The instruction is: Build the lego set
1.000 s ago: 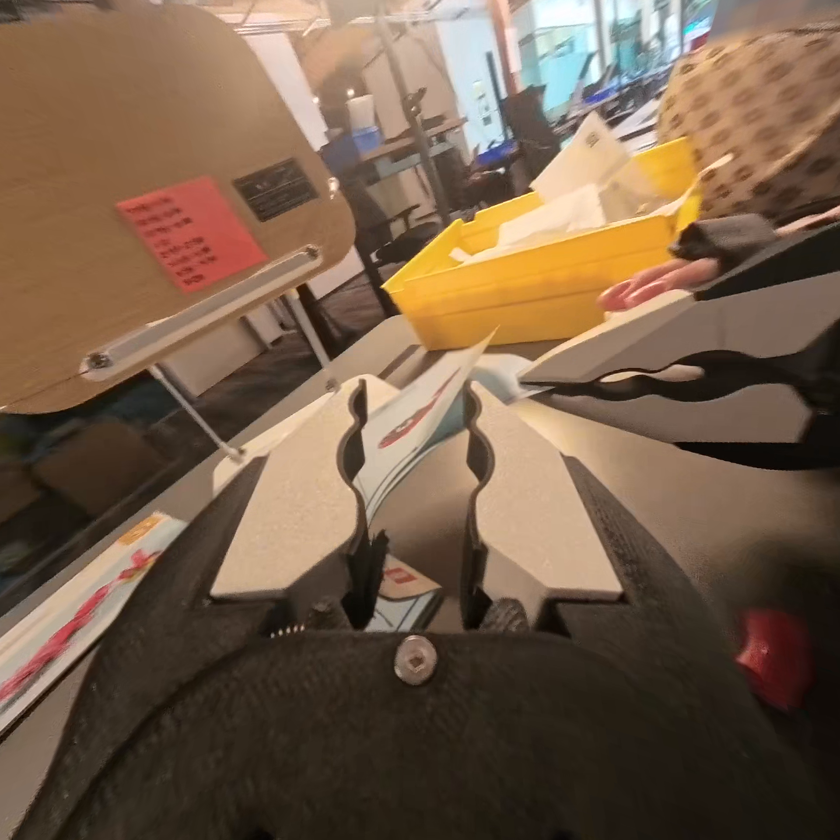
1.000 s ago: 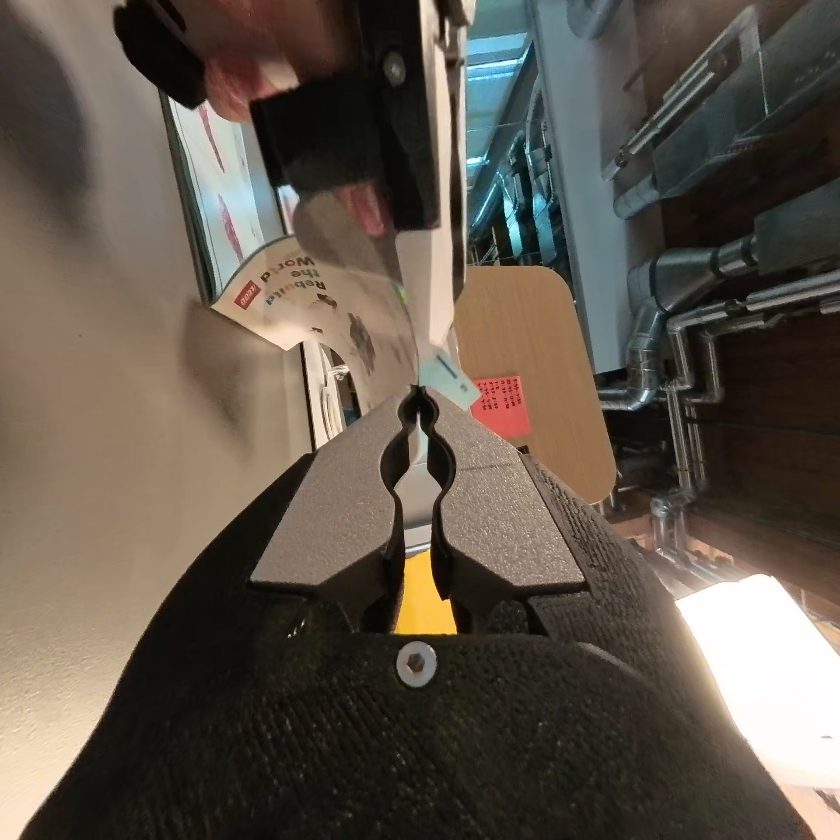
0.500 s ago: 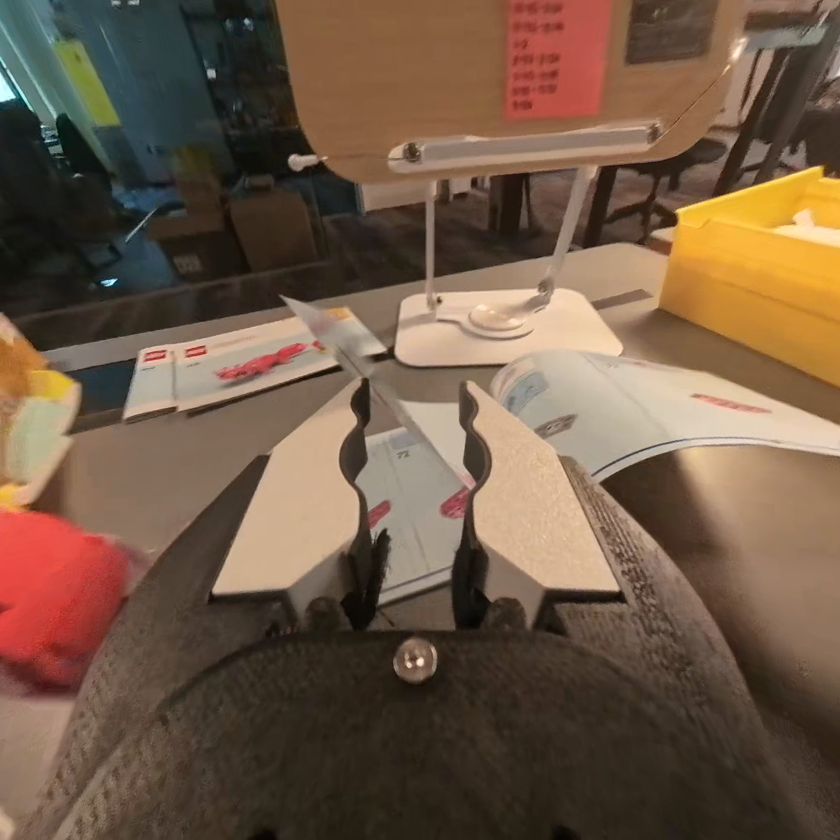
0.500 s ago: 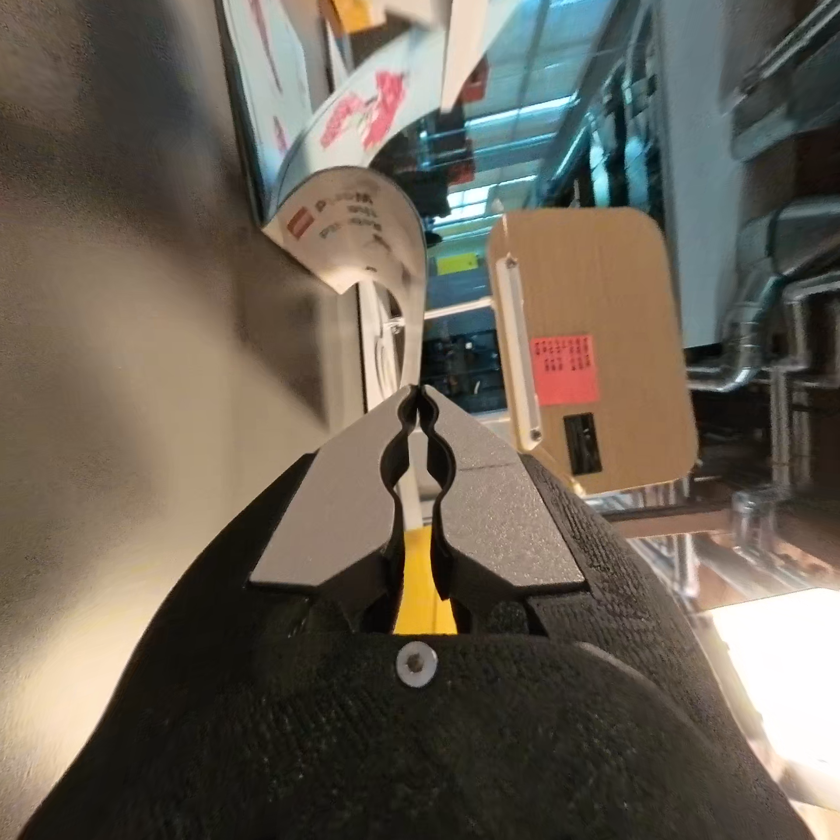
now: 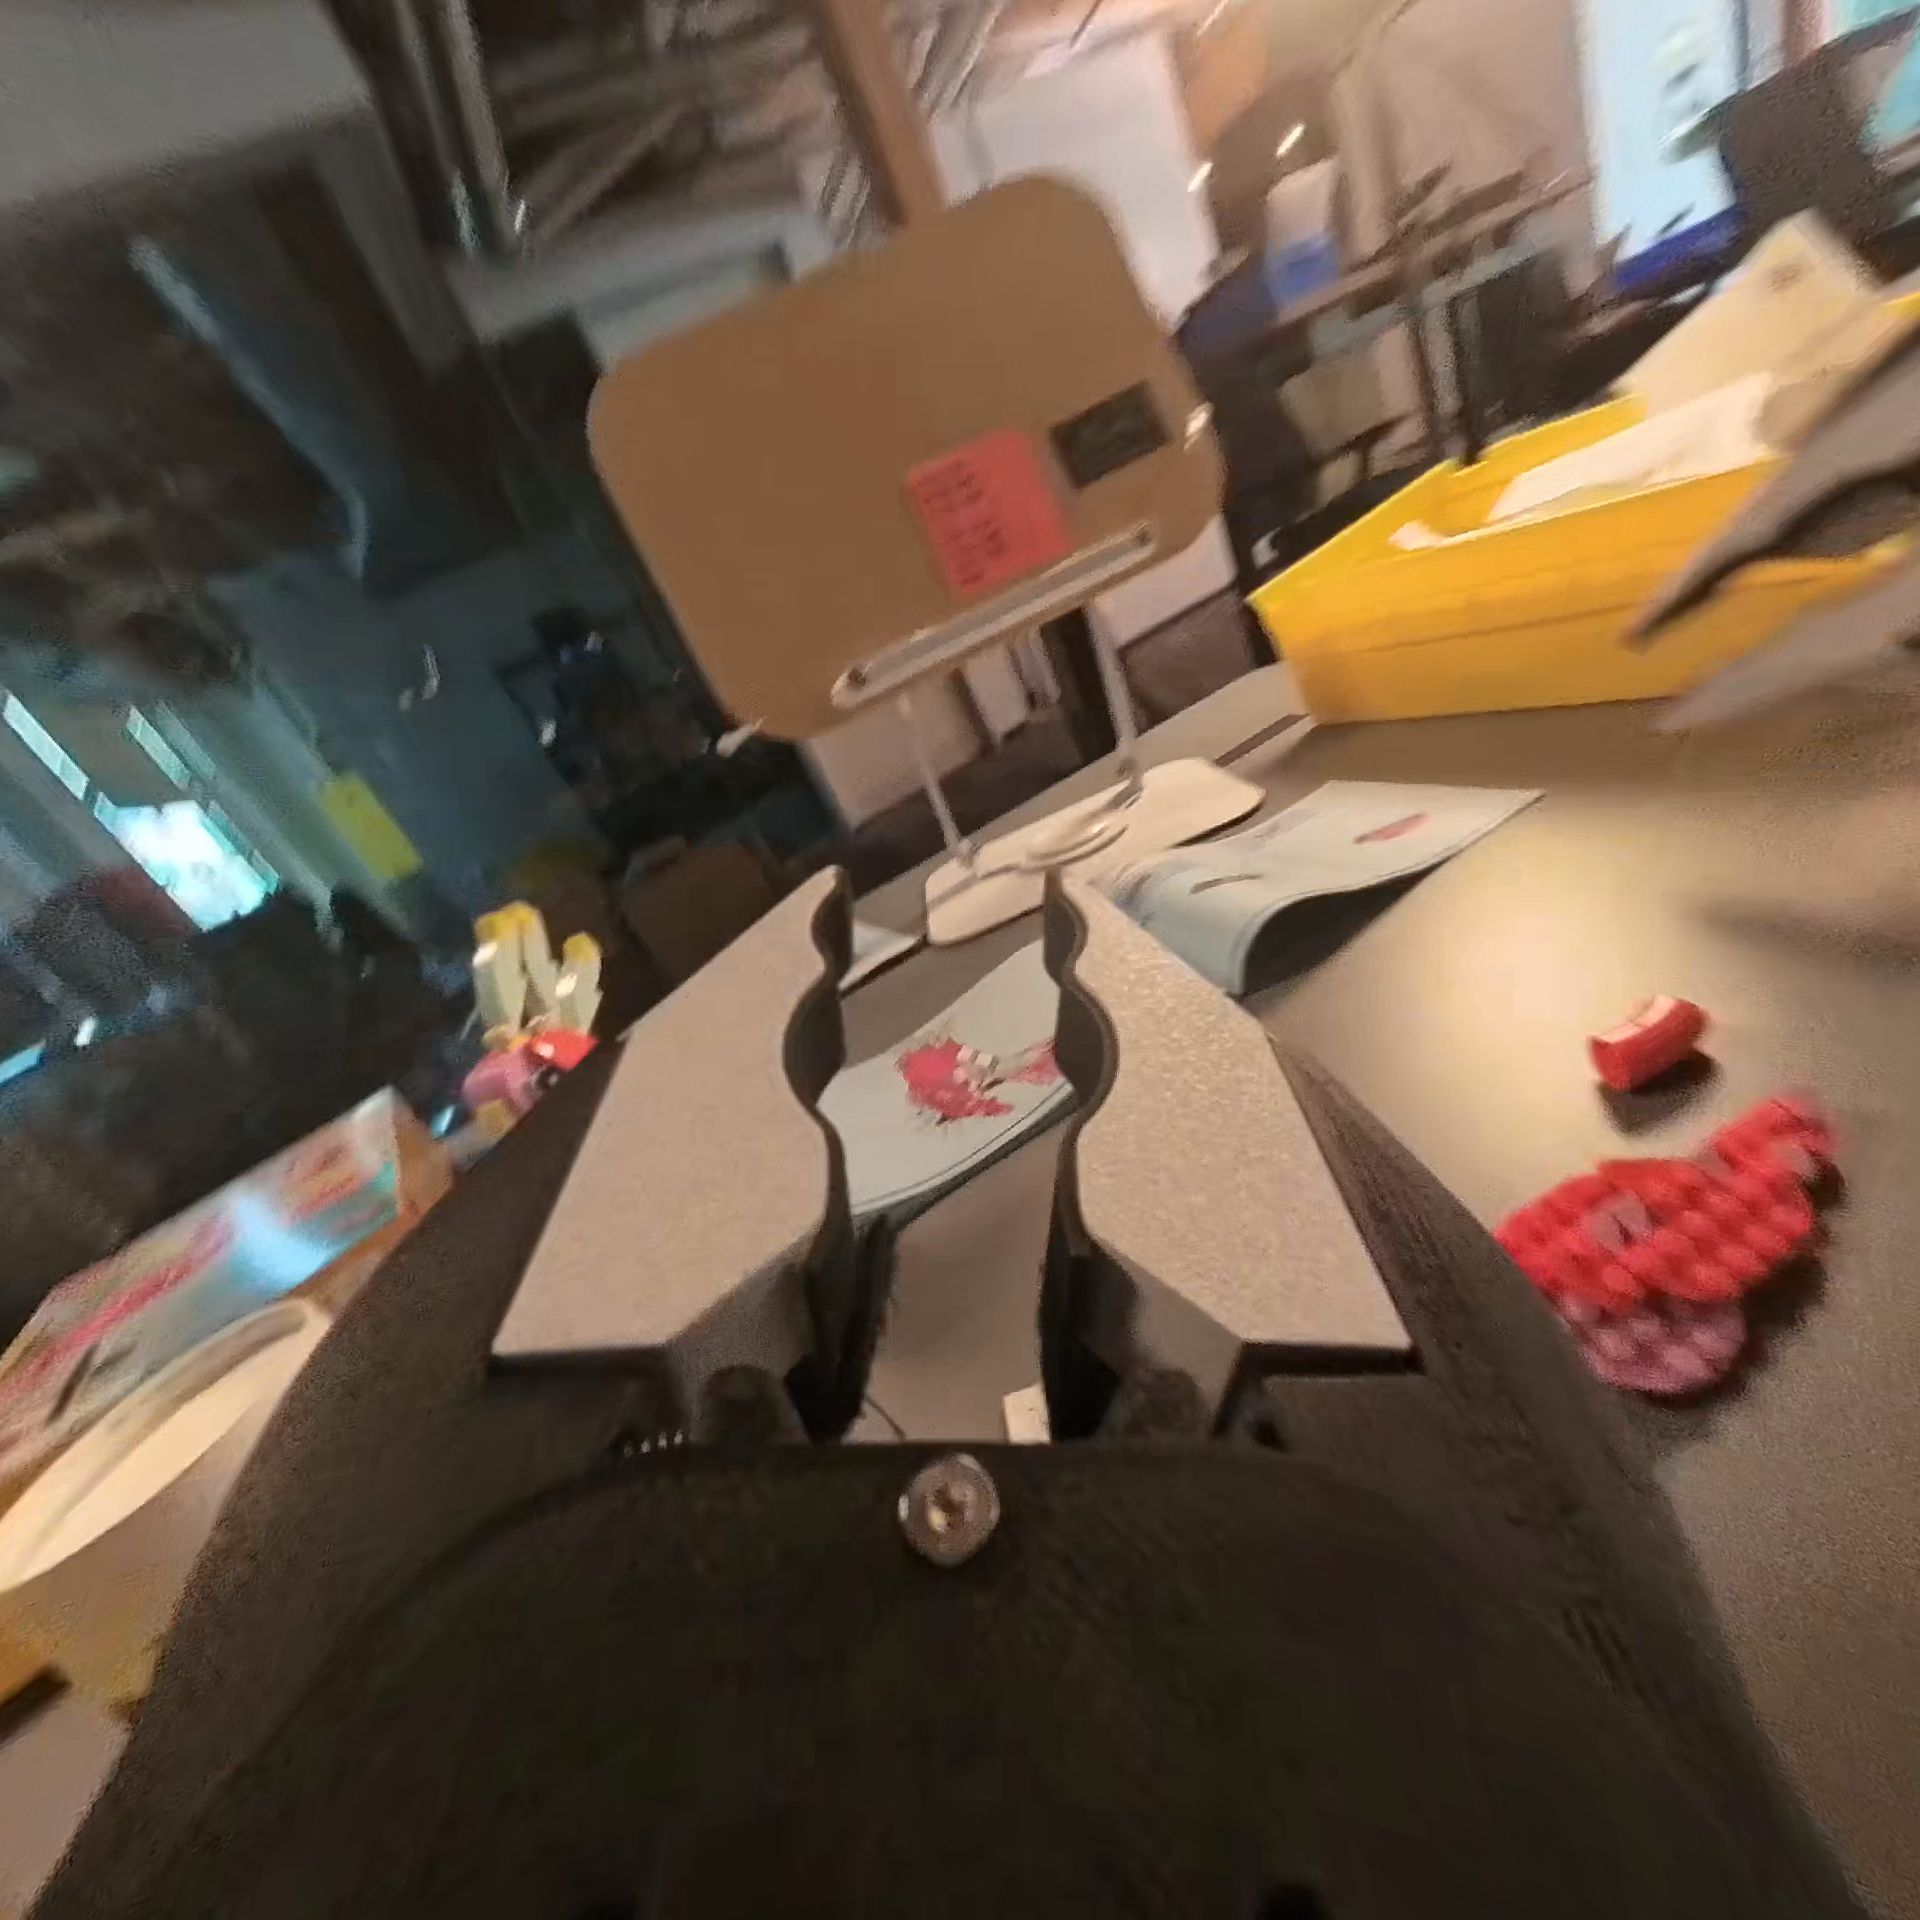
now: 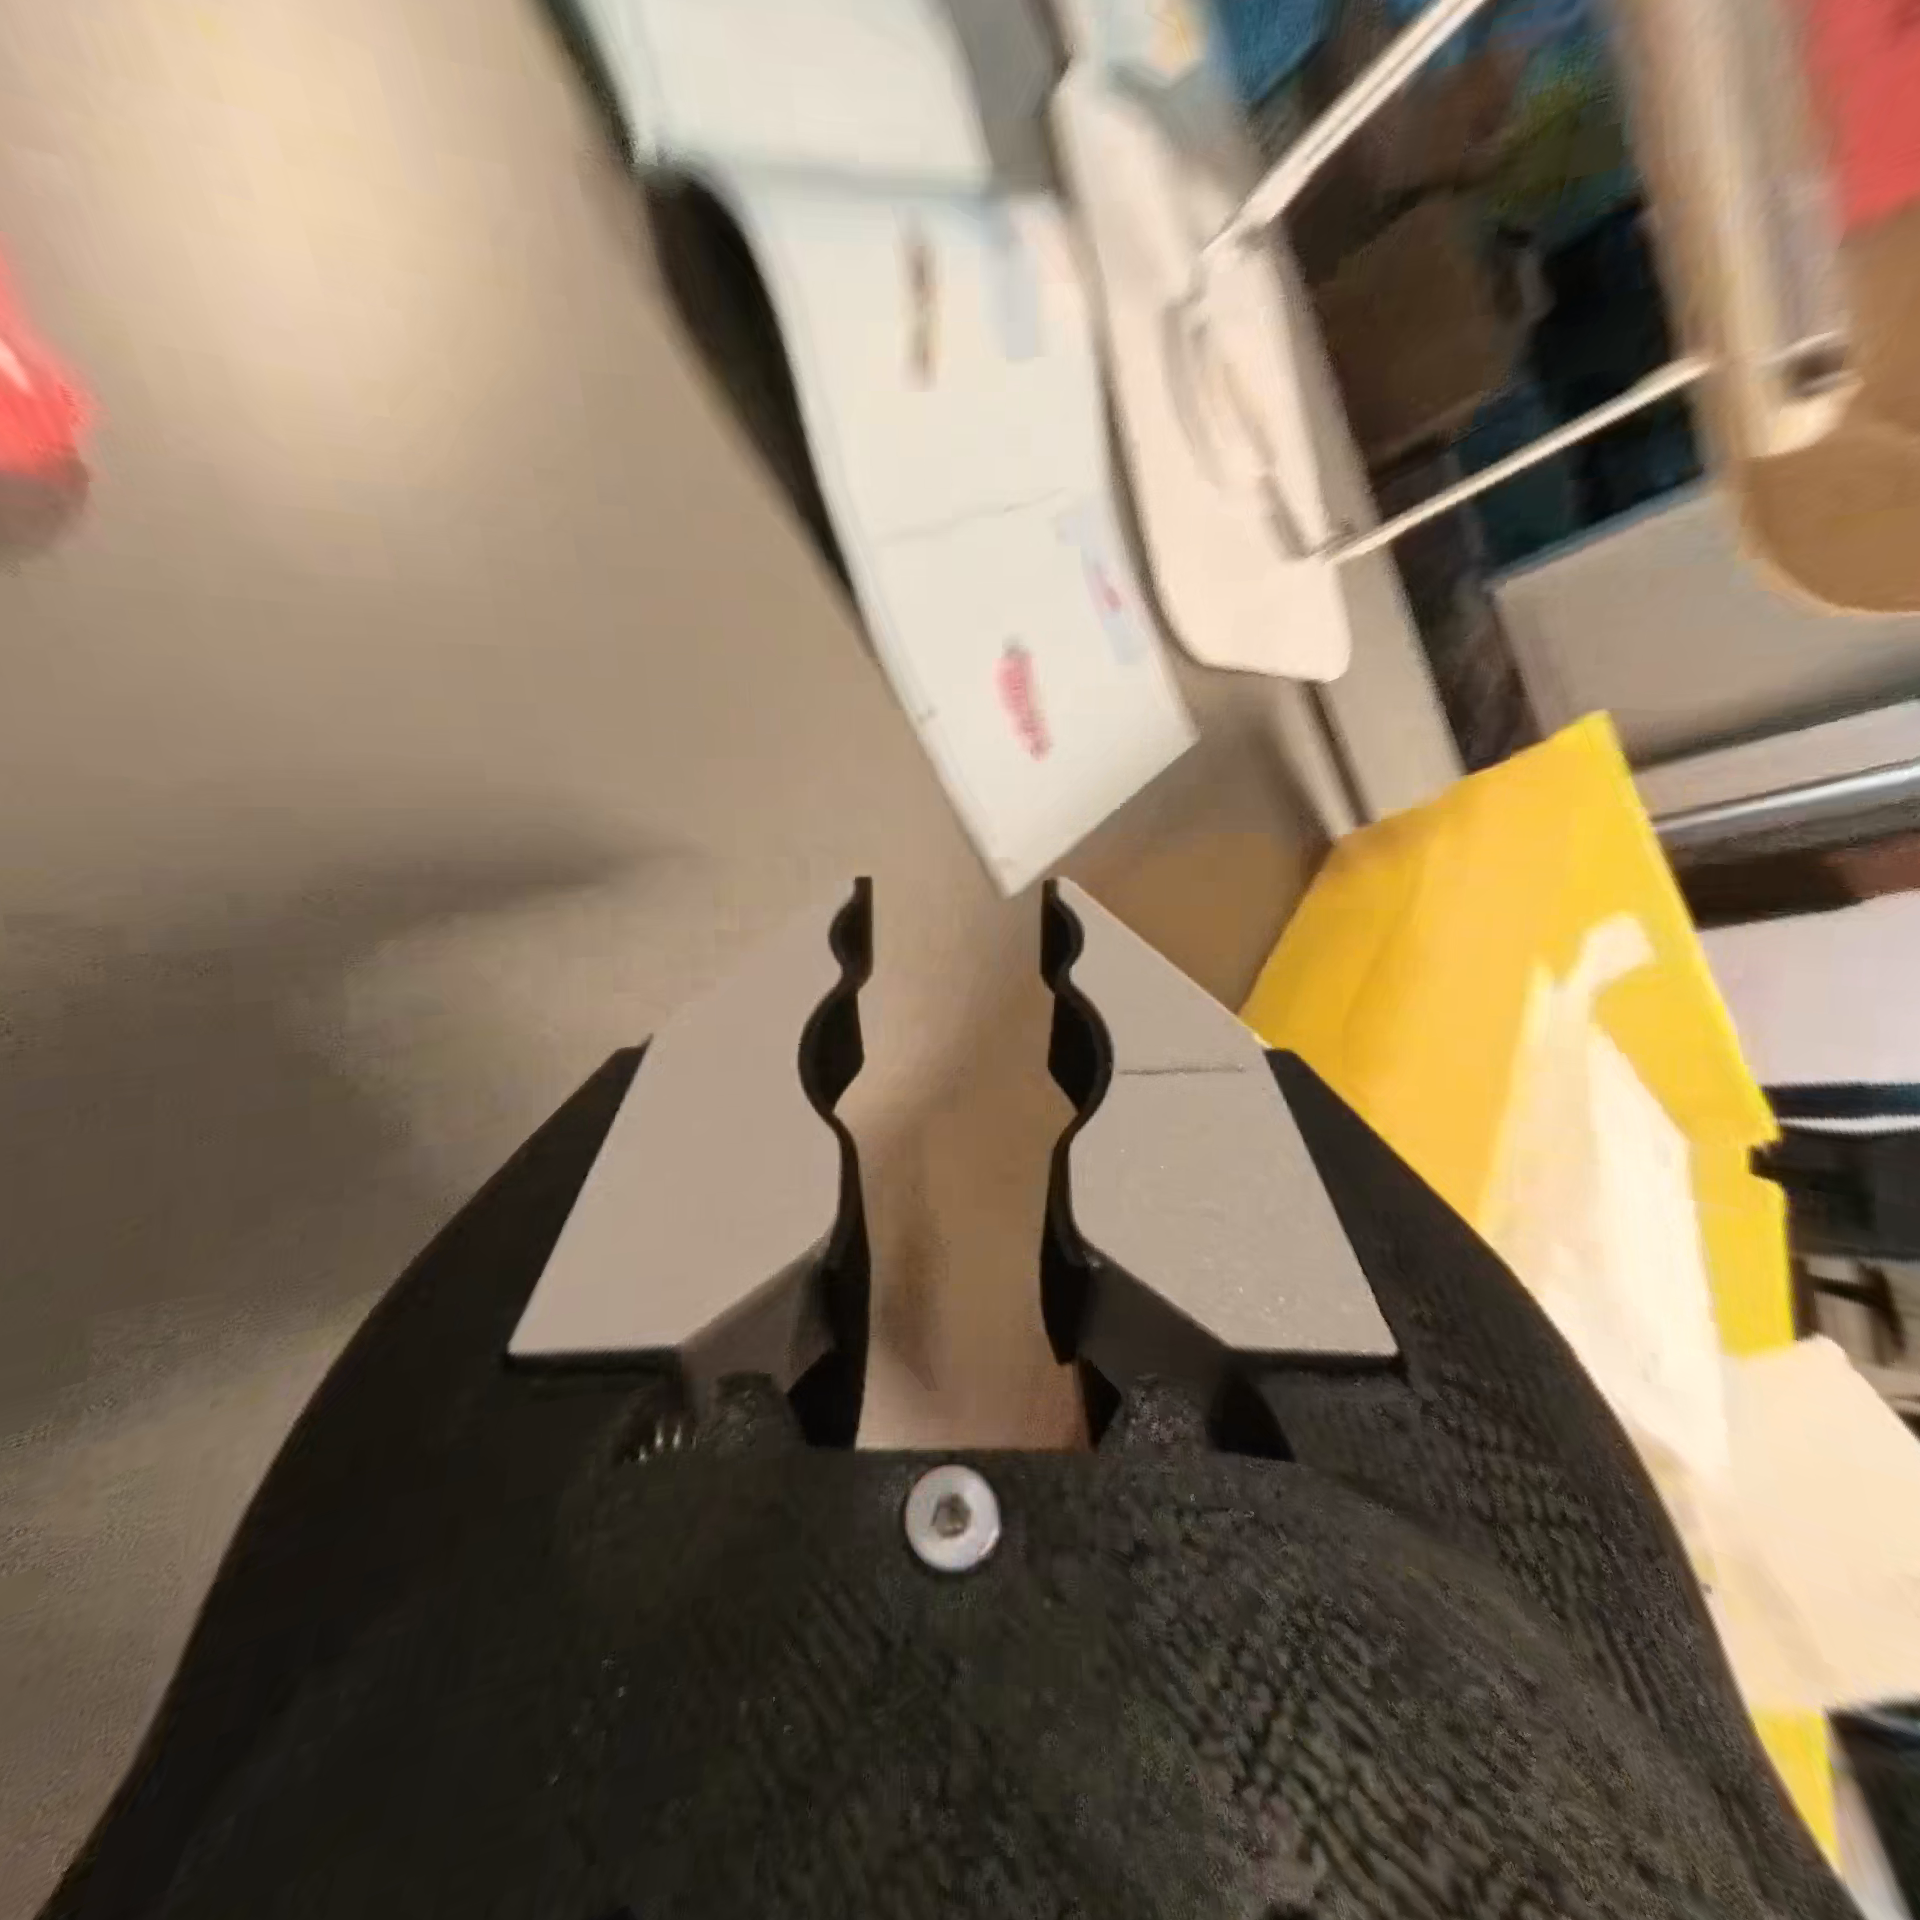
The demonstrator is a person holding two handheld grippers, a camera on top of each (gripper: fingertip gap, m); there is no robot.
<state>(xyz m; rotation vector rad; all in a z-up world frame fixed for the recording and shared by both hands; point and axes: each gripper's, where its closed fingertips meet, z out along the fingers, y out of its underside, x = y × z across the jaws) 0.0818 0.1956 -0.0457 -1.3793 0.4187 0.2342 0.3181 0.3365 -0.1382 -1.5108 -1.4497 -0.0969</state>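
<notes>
Having let go of the pale-blue paper instruction booklet (image 6: 1023, 582), now lying open on the grey table (image 6: 364, 520); right gripper (image 6: 951, 894) standing parted, empty.

A grey counter (image 5: 1507, 987) stands in a dim, cluttered workroom. Behind it are dark desks (image 5: 1455, 281), cardboard boxes (image 5: 696, 894), bright windows (image 5: 177, 852) at left, and pale walls (image 5: 1101, 187).

Right of the left tongs (image 5: 943, 914), red brick pieces (image 5: 1662, 1216) lie on the tabletop (image 5: 1507, 997); ahead, a yellow bin (image 5: 1475, 613).
</notes>
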